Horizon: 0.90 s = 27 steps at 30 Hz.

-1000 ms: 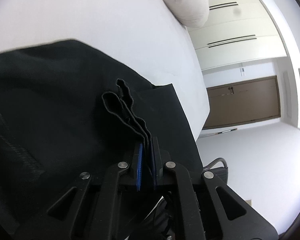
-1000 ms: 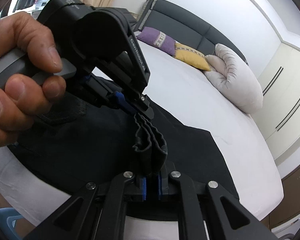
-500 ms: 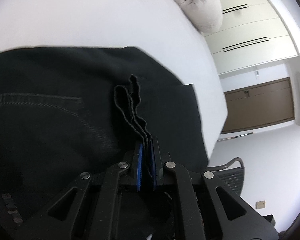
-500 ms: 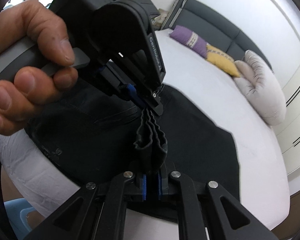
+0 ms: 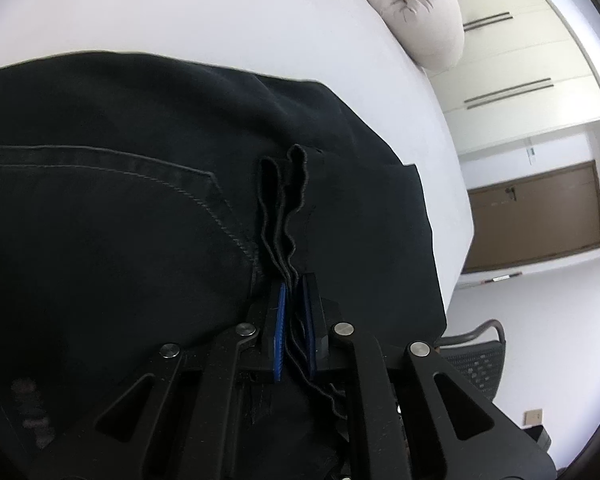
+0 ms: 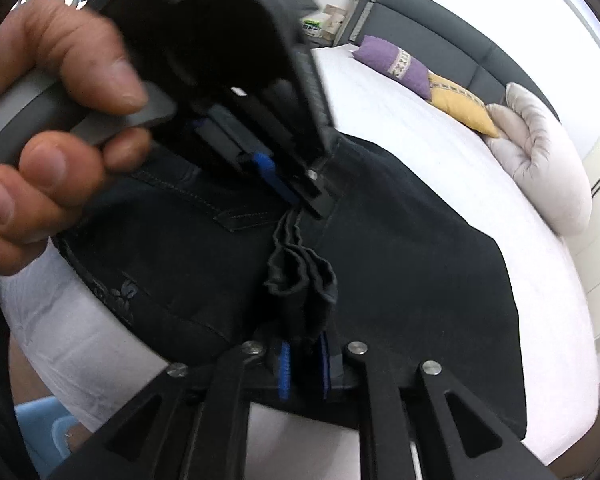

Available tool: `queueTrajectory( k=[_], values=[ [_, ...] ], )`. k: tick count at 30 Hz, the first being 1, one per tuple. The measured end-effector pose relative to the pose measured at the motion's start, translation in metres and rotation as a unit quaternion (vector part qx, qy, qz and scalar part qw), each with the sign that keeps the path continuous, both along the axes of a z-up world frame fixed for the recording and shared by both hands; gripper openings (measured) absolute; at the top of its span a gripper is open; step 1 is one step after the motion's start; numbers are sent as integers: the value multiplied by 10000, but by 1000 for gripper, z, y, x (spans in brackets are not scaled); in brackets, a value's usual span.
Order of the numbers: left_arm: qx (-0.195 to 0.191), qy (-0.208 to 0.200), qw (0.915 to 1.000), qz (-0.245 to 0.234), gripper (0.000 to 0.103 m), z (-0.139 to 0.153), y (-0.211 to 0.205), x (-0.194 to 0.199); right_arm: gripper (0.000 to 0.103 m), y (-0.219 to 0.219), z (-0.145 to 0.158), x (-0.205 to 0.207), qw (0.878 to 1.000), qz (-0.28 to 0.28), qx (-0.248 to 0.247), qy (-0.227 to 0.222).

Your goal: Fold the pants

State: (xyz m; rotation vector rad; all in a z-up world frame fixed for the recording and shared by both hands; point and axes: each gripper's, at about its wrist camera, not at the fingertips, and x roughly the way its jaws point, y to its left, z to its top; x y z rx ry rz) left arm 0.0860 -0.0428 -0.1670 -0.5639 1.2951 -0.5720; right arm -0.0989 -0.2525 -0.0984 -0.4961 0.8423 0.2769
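Both grippers have sunk toward the bed [image 5: 220, 12] since a second ago, and the black pants [image 5: 140, 220] now fill far more of each view, a back pocket seam showing where only plain cloth did before. The pants lie spread on the white sheet, reaching to the mattress edge.

In the left wrist view, the left side is all dark cloth; a pale blur low down there is too smeared to read. The left gripper [image 5: 294, 320] is clenched on a wavy stack of folded hem edges, its blue pads [image 5: 280, 332] pressing the layers, though a slight gap shows on one side. The gripper's own linkage hides the cloth beneath it. Farther right sit a grey pillow [image 5: 420, 12], cut by the top edge, white cupboards [image 5: 512, 60], a brown door [image 5: 536, 216] and part of a mesh chair [image 5: 476, 364].

In the right wrist view, a hand [image 6: 56, 148] at the left grips the left tool's grey handle, blurred by motion, and that tool blocks much of the waistband. A blue object [image 6: 40, 436] low left is cut off and unclear. The right gripper [image 6: 304, 364] has its jaws opening, with a bunched fold of the pants between them; whether the pads press on it I cannot tell. Right of it lie a purple cushion [image 6: 392, 64] and a yellow cushion [image 6: 460, 108] against a dark headboard [image 6: 440, 28].
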Motion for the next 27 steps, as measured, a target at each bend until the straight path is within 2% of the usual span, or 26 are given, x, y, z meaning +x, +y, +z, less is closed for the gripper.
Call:
queueTrajectory(
  k=[3, 4, 5, 8, 10, 13, 17, 18, 20, 21, 22, 24, 25, 27],
  values=[
    [609, -282, 9971, 371, 8, 24, 11, -6, 37, -11, 3, 7, 9994, -199, 267, 30],
    [611, -382, 9964, 441, 8, 32, 14, -7, 48, -17, 4, 12, 9987, -355, 368, 40],
    [588, -497, 9960, 456, 8, 39, 13, -8, 51, -20, 5, 16, 9977, -459, 493, 95],
    [645, -758, 9949, 155, 8, 52, -9, -11, 53, -27, 6, 26, 9949, -570, 774, 293],
    [705, -757, 9945, -146, 8, 46, -30, -10, 54, -26, 6, 25, 9960, -499, 702, 252],
    [816, -565, 9943, -383, 8, 19, -57, -7, 64, -30, 11, 18, 9959, -325, 774, 326],
    [683, -672, 9945, -433, 8, 9, -61, -7, 64, -65, 32, 5, 9858, 2, 1444, 854],
    [664, -677, 9946, -428, 8, 9, -61, -7, 60, -83, 38, 8, 9775, 37, 1806, 1087],
    [674, -723, 9943, -406, 8, 7, -61, -11, 31, -126, 49, 28, 9527, -45, 2619, 1543],
    [718, -769, 9937, -398, 8, 8, -62, -12, 30, -157, 56, 47, 9374, -208, 3042, 1685],
    [761, -803, 9931, -389, 8, 9, -64, -14, 30, -177, 59, 61, 9298, -307, 3250, 1700],
    [911, -878, 9912, -377, 8, 12, -70, -17, 29, -219, 62, 98, 9032, -335, 3887, 1791],
    [1017, -935, 9897, -385, 8, 15, -73, -20, 29, -231, 58, 112, 8913, -338, 4096, 1915],
    [1279, -1101, 9847, -427, 8, 20, -81, -30, 29, -255, 44, 152, 8757, -532, 4309, 2113]
  ],
)
